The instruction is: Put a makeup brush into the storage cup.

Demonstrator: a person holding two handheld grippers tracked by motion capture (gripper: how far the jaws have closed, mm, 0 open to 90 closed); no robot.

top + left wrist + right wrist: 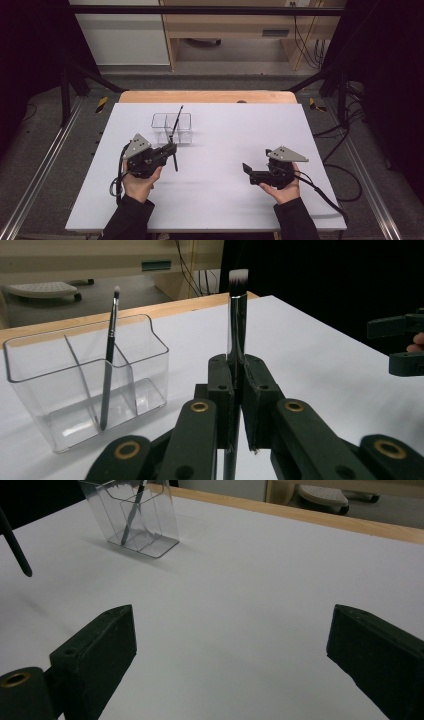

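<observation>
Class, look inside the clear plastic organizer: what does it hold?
The clear organizer holds one thin brush leaning in a compartment, bristles up. Nothing else shows inside it.

A black-handled makeup brush [237, 315] with a shiny silver ferrule and white-tipped bristles stands upright, clamped mid-handle in the left tongs [235, 385], its handle end hanging just above the white table [225, 165]. It sits just in front of the clear divided organizer [85, 380], which holds a thinner brush [108, 360] leaning in one compartment.
</observation>
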